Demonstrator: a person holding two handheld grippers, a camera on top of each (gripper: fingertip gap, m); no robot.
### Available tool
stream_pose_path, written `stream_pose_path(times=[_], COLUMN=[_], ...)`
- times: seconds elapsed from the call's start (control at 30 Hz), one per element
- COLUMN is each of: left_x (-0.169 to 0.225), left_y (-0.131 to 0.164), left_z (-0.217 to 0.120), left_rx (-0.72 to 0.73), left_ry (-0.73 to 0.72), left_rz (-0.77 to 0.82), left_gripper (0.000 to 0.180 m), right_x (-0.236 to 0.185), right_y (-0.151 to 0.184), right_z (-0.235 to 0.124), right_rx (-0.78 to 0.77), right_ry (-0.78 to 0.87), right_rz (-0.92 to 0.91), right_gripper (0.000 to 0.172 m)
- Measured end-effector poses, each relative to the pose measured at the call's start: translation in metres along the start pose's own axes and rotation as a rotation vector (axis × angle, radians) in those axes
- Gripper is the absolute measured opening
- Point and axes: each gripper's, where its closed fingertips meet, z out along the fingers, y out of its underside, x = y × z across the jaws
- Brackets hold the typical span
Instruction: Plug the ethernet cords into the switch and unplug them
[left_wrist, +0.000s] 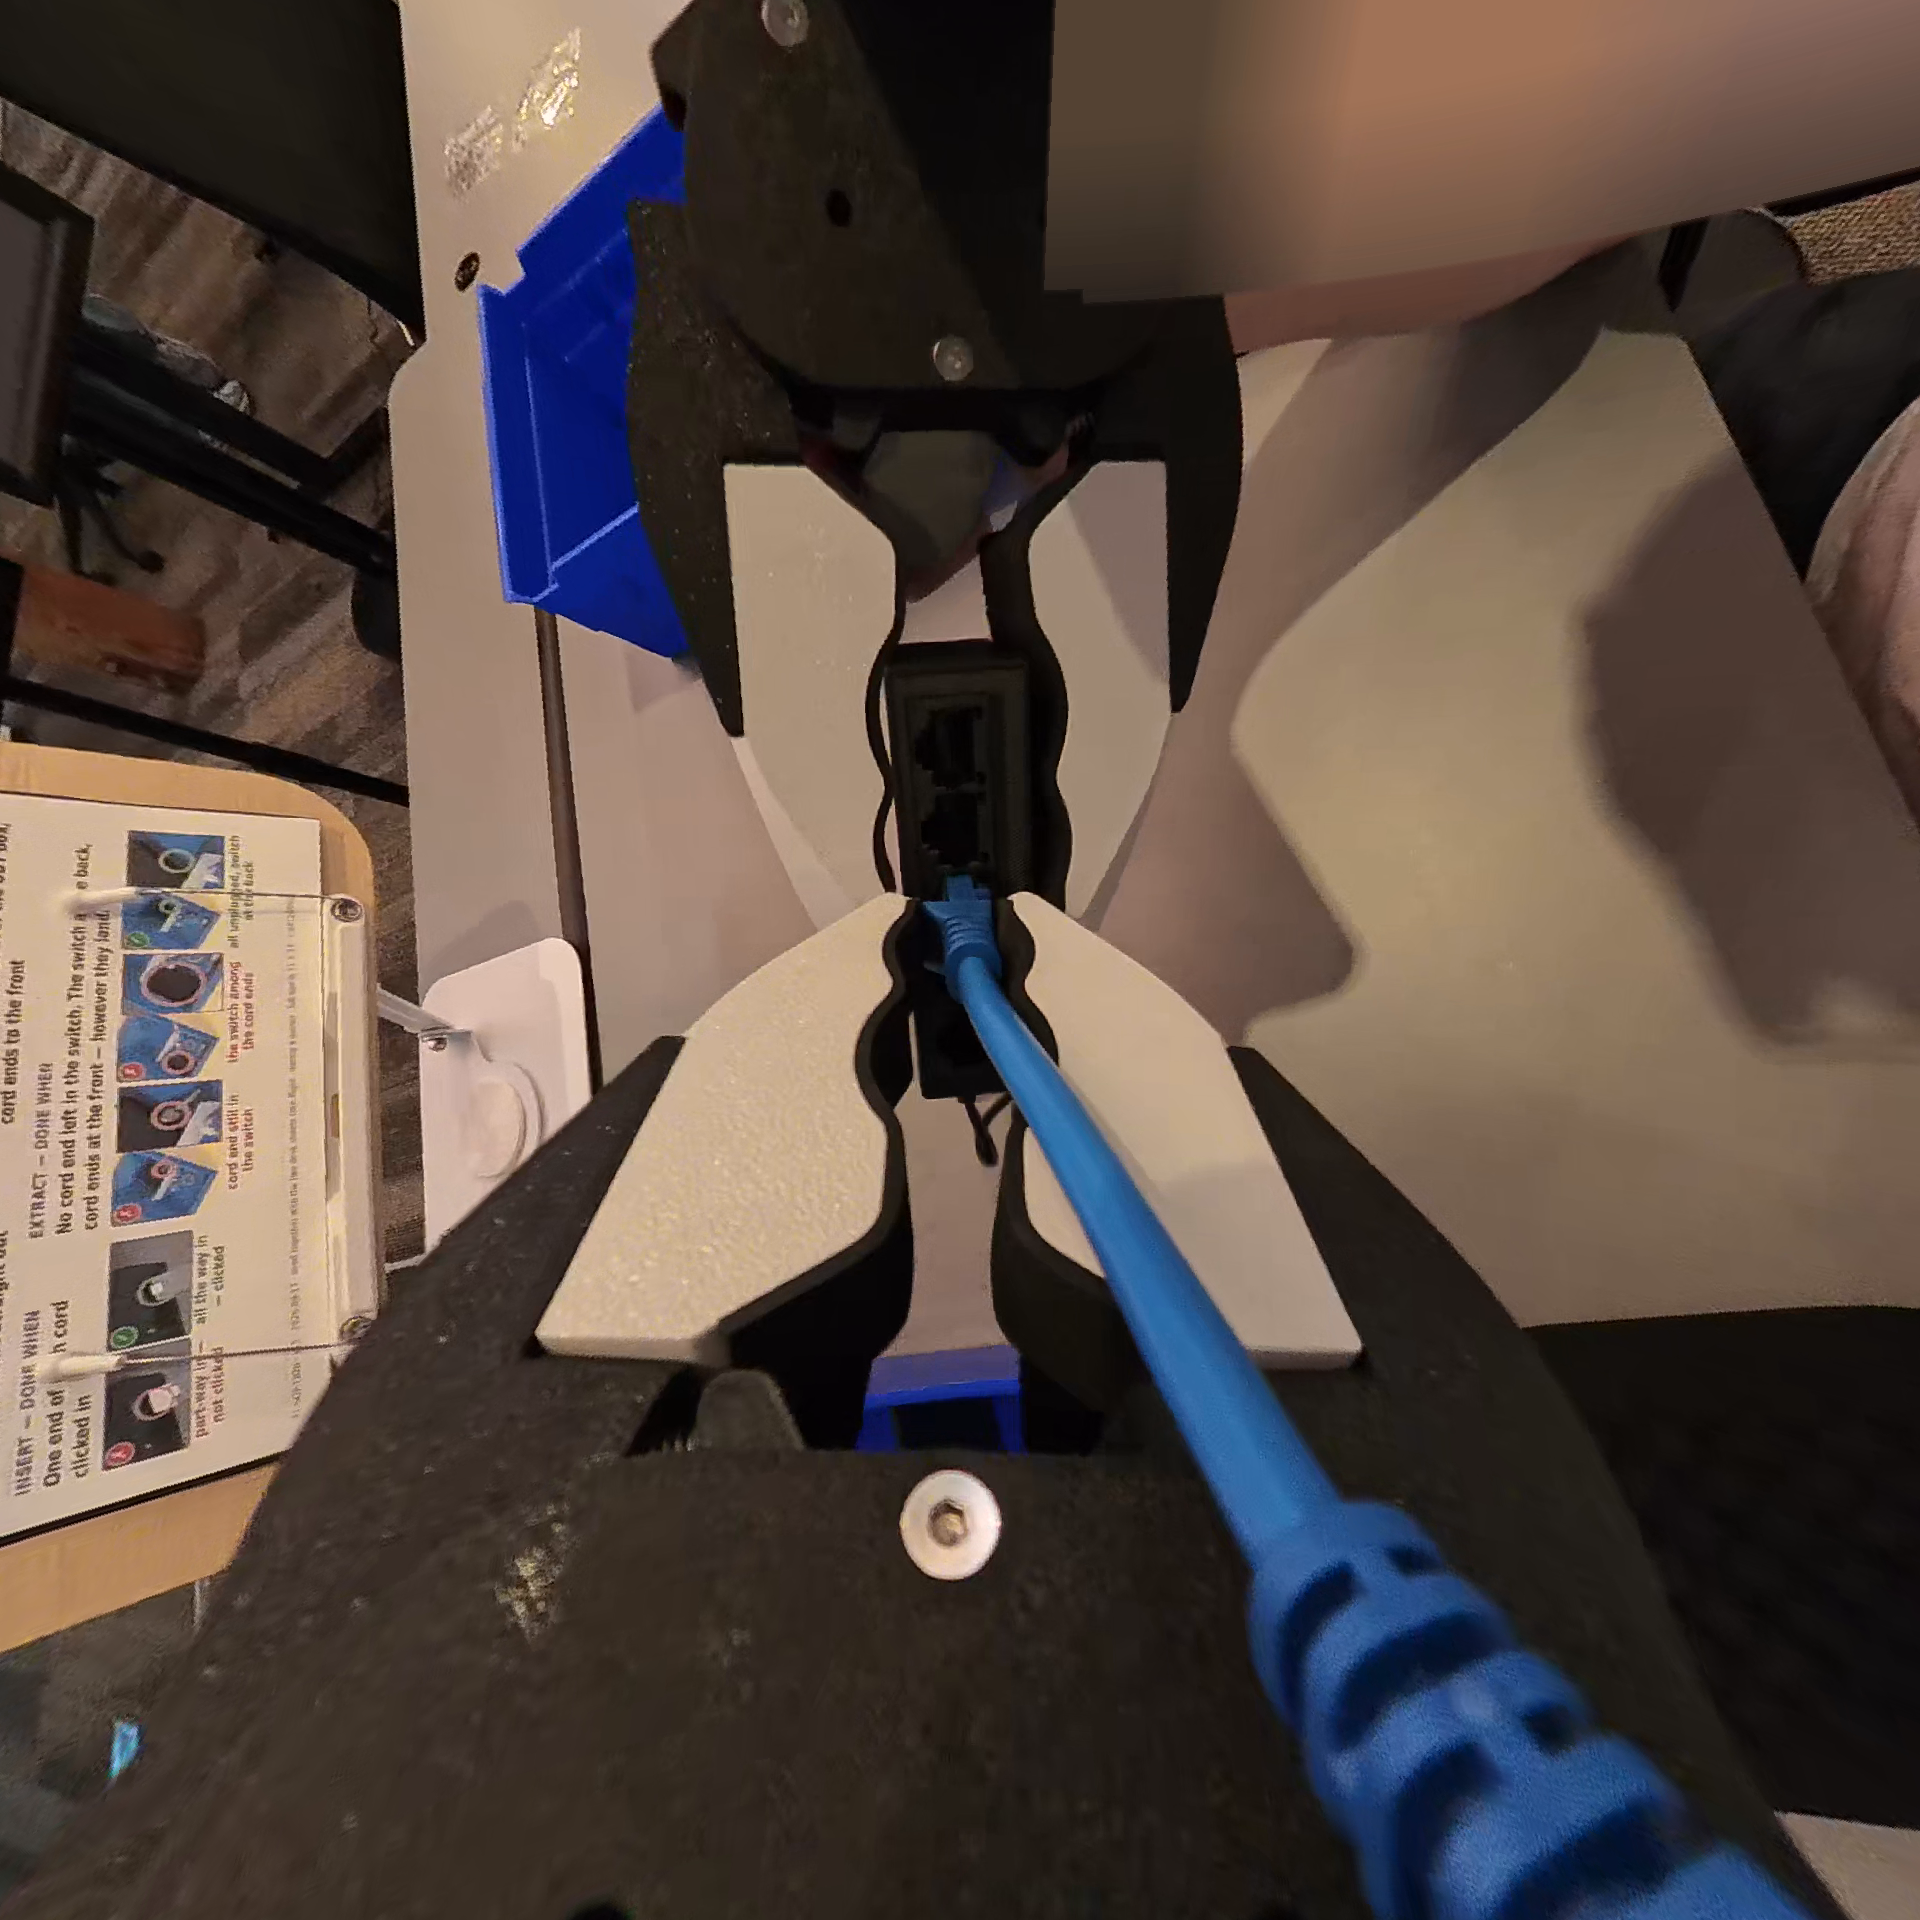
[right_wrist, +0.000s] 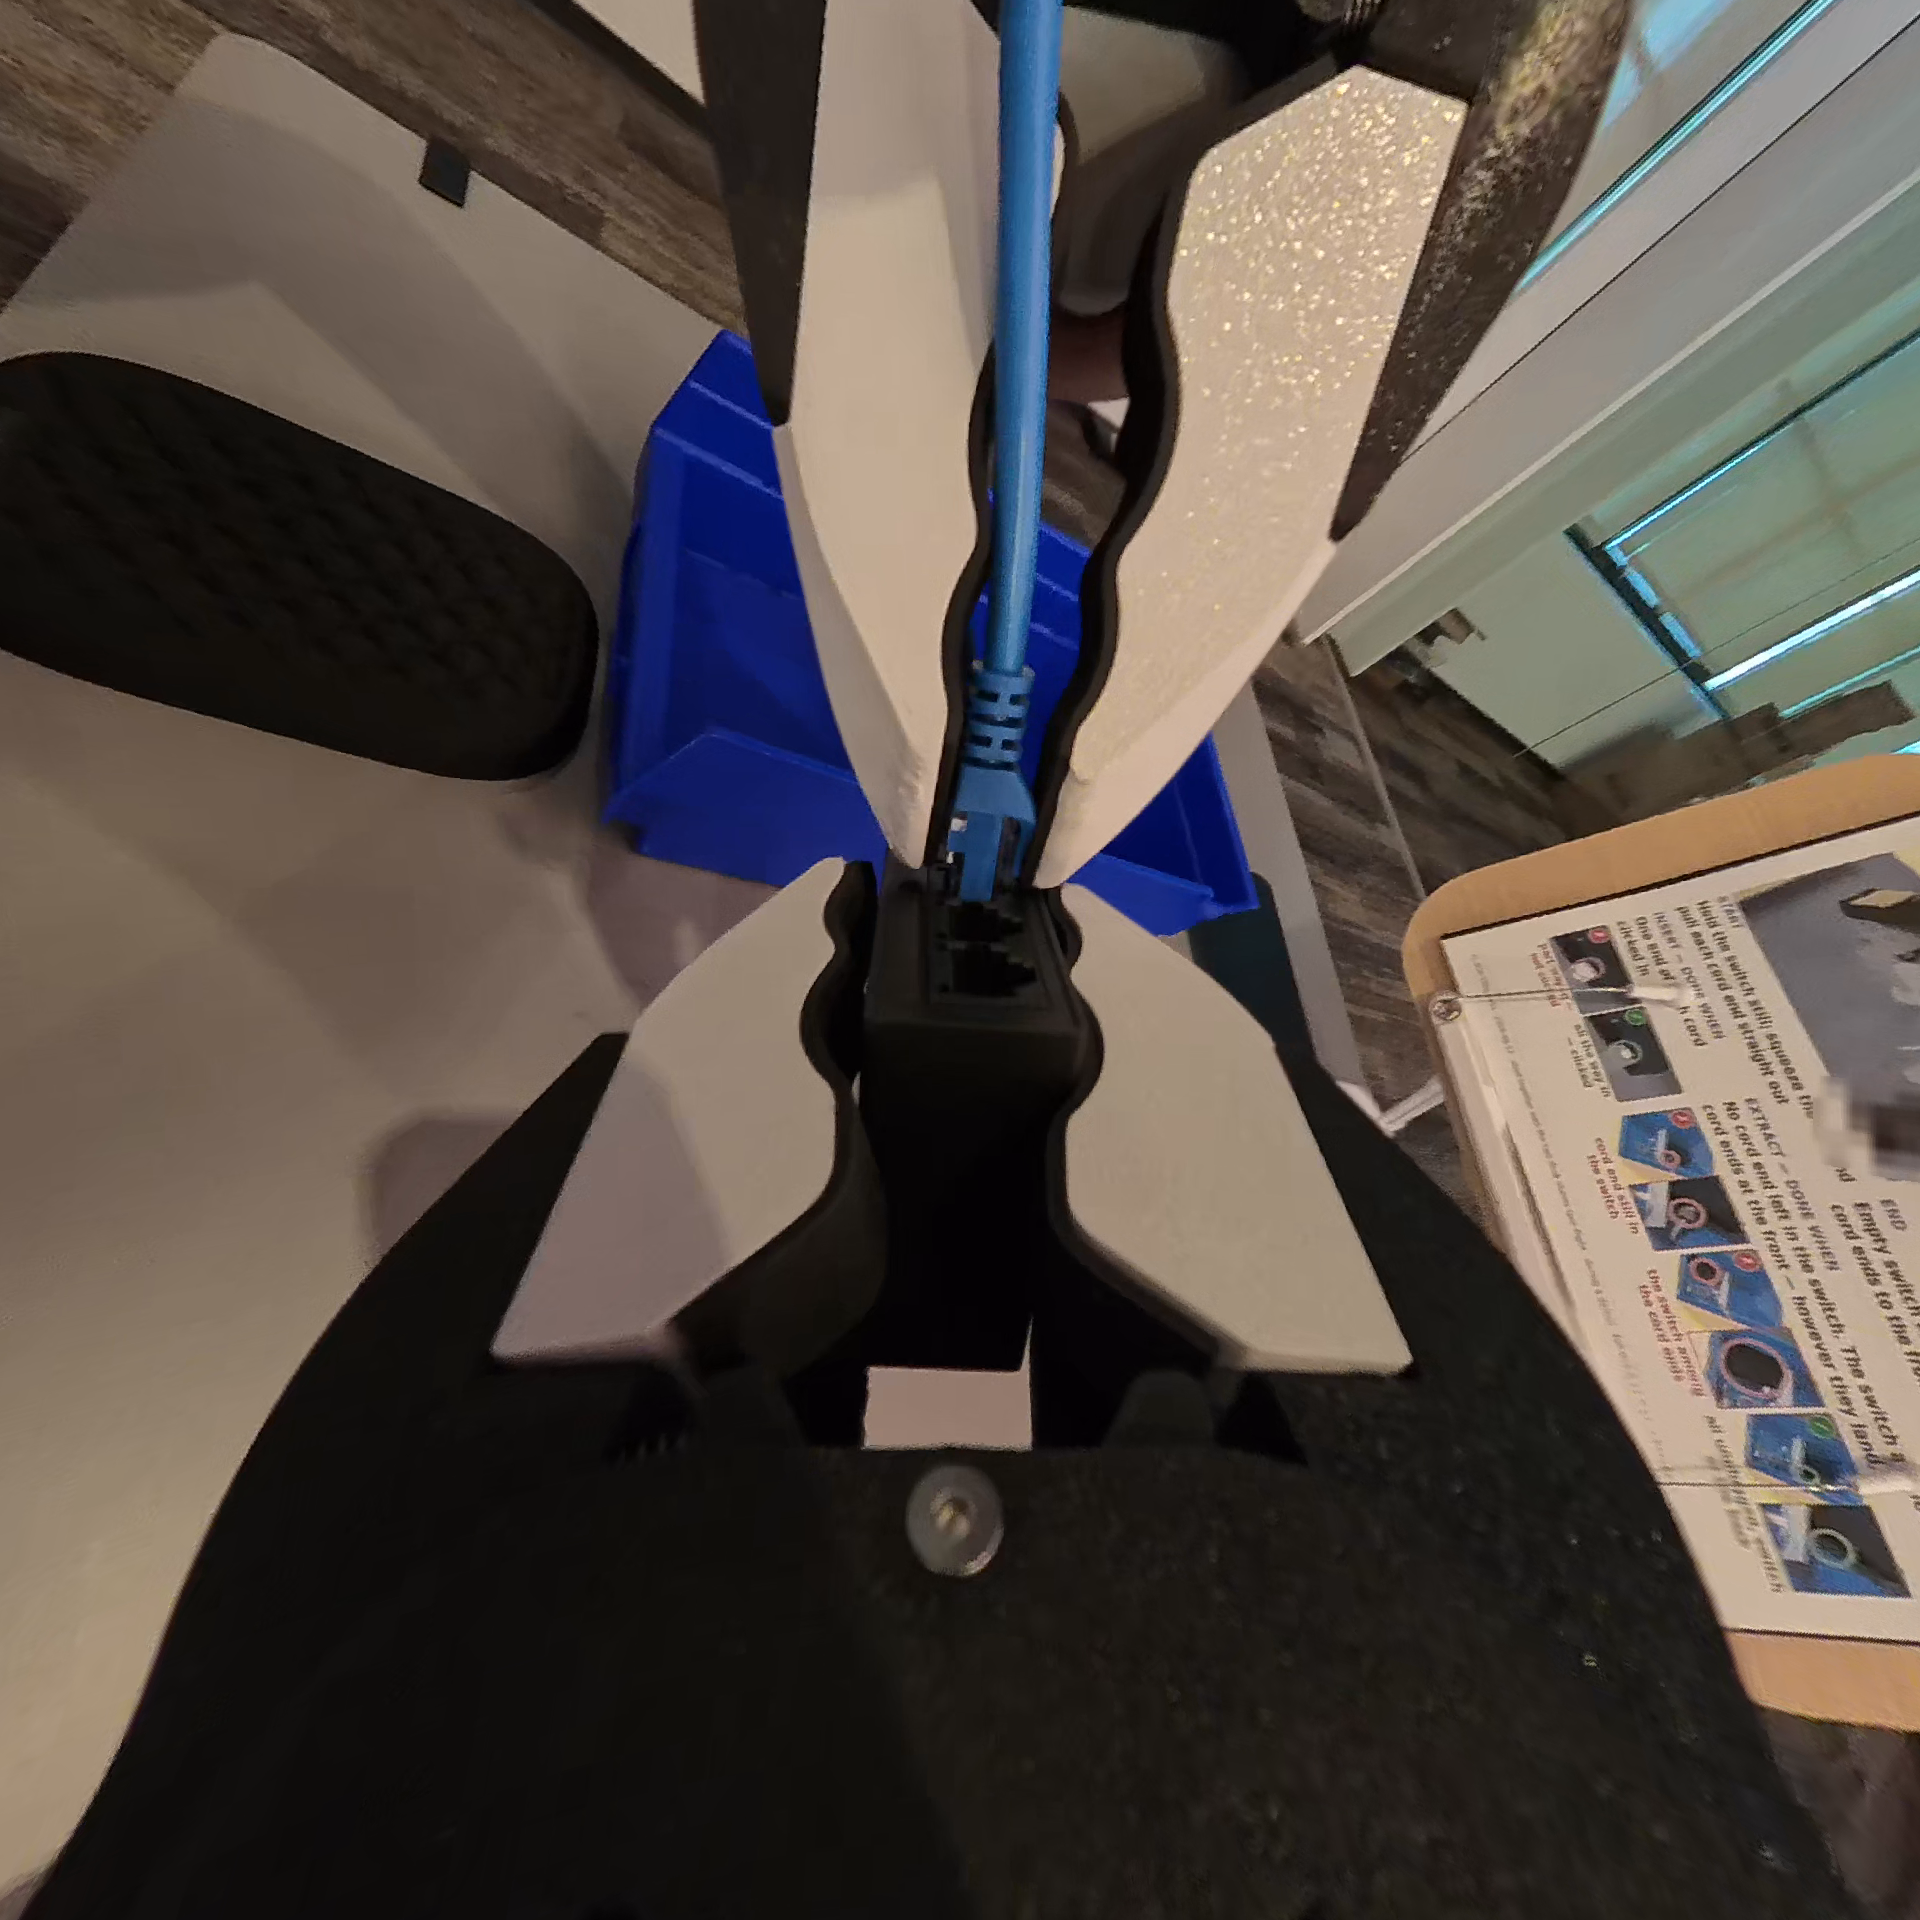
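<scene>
My left fingers (left_wrist: 790, 1091) are clamped on the blue ribbed plug boot of the blue ethernet cord (left_wrist: 1091, 1174); the right fingers (right_wrist: 727, 1091) pinch the small black plastic switch (right_wrist: 966, 1049) by its sides, held up over the white tabletop (right_wrist: 208, 987). Plug tip (right_wrist: 992, 831) sits at the mouth of one port, with two empty ports beside it. I can't tell whether the latch has clicked or it's only part-way in, and insert vs. extract isn't readable from a still; I'd guess insert. Next move needs the switch held rigid and a straight push along the port axis; any tilt and it'll jam. The switch's lower end is hidden behind my left fingers. The cord's near end (left_wrist: 1455, 1683) is blurred and runs out of frame. Farther off: a blue plastic bin (right_wrist: 727, 665), contents not visible, and a printed instruction sheet on a board (right_wrist: 1704, 1226).
</scene>
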Motion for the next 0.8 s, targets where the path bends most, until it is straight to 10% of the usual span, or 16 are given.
stream_pose_path(times=[0.03, 0.8], left_x=[0.0, -0.002], left_y=[0.0, 0.005], left_z=[-0.001, -0.008], left_rx=[0.003, -0.077], left_ry=[0.001, -0.027], left_rz=[-0.002, -0.018], left_gripper=[0.013, 0.012], right_x=[-0.001, 0.002], right_y=[0.0, -0.005], right_z=[0.0, 0.007], right_rx=[-0.004, -0.024], right_ry=[-0.005, 0.041], right_rz=[0.003, 0.058], right_gripper=[0.031, 0.031])
